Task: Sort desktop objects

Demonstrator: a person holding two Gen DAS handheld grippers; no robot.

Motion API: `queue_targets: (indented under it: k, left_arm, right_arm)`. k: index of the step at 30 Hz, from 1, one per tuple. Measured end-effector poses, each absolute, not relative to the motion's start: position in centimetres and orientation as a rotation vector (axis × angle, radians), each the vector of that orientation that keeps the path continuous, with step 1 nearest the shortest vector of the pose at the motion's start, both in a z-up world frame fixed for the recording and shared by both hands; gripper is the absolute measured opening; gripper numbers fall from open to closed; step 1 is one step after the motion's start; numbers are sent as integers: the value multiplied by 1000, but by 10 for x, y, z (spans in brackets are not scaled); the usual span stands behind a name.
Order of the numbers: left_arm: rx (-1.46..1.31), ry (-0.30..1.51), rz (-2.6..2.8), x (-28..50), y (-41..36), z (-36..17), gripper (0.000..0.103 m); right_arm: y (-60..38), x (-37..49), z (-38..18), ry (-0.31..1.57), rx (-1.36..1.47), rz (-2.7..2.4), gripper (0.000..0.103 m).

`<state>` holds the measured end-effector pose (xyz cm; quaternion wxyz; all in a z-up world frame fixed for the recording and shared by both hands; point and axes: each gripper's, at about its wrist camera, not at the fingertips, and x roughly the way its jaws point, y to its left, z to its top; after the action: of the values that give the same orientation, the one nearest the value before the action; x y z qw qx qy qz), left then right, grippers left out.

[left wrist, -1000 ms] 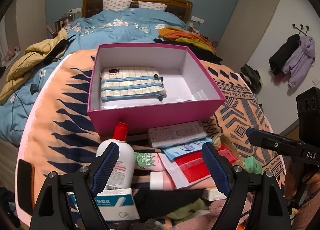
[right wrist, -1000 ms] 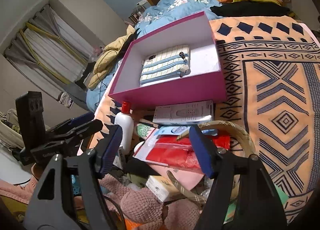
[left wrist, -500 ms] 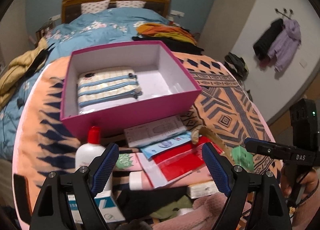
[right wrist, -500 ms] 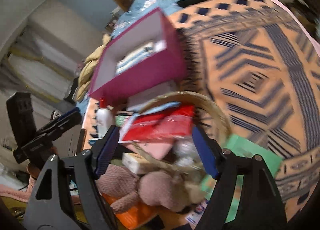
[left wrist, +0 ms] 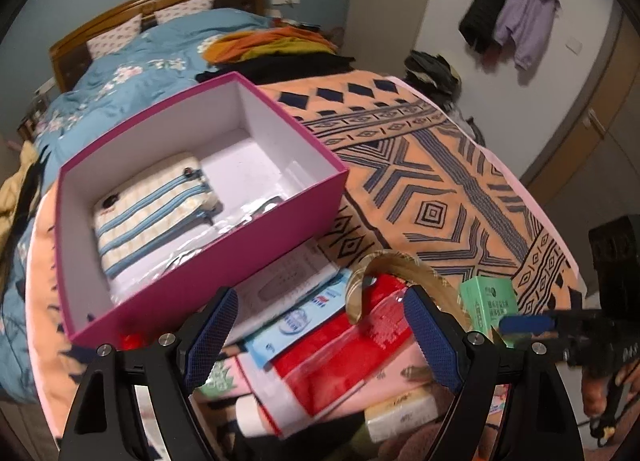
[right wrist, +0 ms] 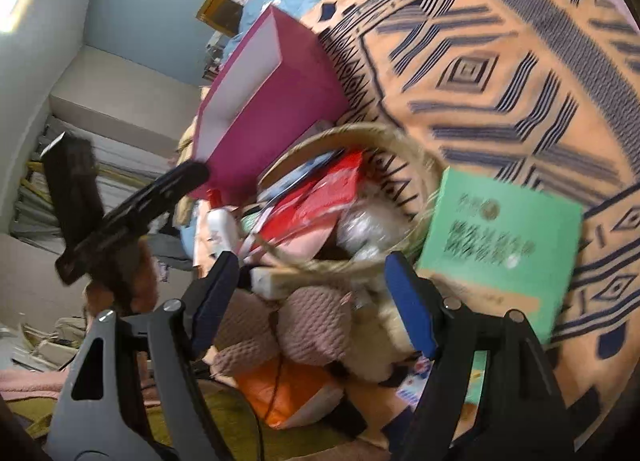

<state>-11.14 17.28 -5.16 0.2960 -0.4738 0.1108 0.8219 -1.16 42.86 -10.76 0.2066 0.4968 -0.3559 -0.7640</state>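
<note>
Left wrist view. The left gripper (left wrist: 320,335) hangs over the heap of loose articles, jaws spread wide and empty. Between its fingers lie the red pouch (left wrist: 340,353) and the blue sachet (left wrist: 304,317); the white instrument carton (left wrist: 280,285) sits at 12 o'clock from them, against the near wall of the pink box (left wrist: 208,273). The box holds only the striped zip pouch (left wrist: 152,205), in its 9 o'clock half. Compared with a second ago, the view has swung toward 3 o'clock: the box now sits at 10 o'clock, the white bottle has all but left the frame, and the green carton (left wrist: 488,301) has come into sight at 3 o'clock, next to the right gripper (left wrist: 532,323).

Right wrist view. The right gripper (right wrist: 316,297) is likewise wide open and carries nothing. It has dropped and rolled toward the heap; motion blur confirms it is travelling. The knitted pink item (right wrist: 320,325) now lies directly between its fingers, the woven ring (right wrist: 400,141) at 12 o'clock, the green carton (right wrist: 500,237) at 2 o'clock, just outside the right finger.

Interpretation. The right gripper appears to be closing in on its next pick, probably the knitted item or the green carton. Sorting is at an early stage.
</note>
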Motion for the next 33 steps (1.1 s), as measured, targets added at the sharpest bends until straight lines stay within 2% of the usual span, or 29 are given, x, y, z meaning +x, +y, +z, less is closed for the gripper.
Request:
queue_targets:
  k: [12,19,24,25,26,27,28,29,30,33]
  left_arm:
    - [-1278,490,2078,-132,220,-79,87]
    - [-1372,487,2024,-147,225,-101,86]
    - [-1417,469,1973,-150,226,-113,85]
    - [-1421,462,1961,-150,226,-114,78]
    - [-1424,455,1950,-150,227,-115,67]
    - [-1427,456,1941,-149,227,-116,60]
    - [-1436,456,1935,-149,227,-117,43]
    - [-1446,457,1930,-149,227,-118,33]
    - [-1456,457,1925,-148,227,-119,31]
    - [-1444,446,1906,-141,224,-116,28]
  right_arm:
    - [435,-11,-144,-1218,1521,-2060,77]
    - [443,-13,-156,-1359,1514,-2074,77]
    - [445,-16,-157,-1369,1488,-2106,76]
    - [445,-16,-157,-1364,1491,-2112,73]
    - [445,-17,-158,-1354,1496,-2122,71]
    - [444,-17,-158,-1344,1502,-2131,66]
    - [444,-17,-159,-1335,1508,-2139,56]
    - [444,-16,-159,-1324,1508,-2145,51]
    - [445,-15,-159,-1312,1504,-2149,45]
    - [445,-14,-159,-1274,1489,-2181,43]
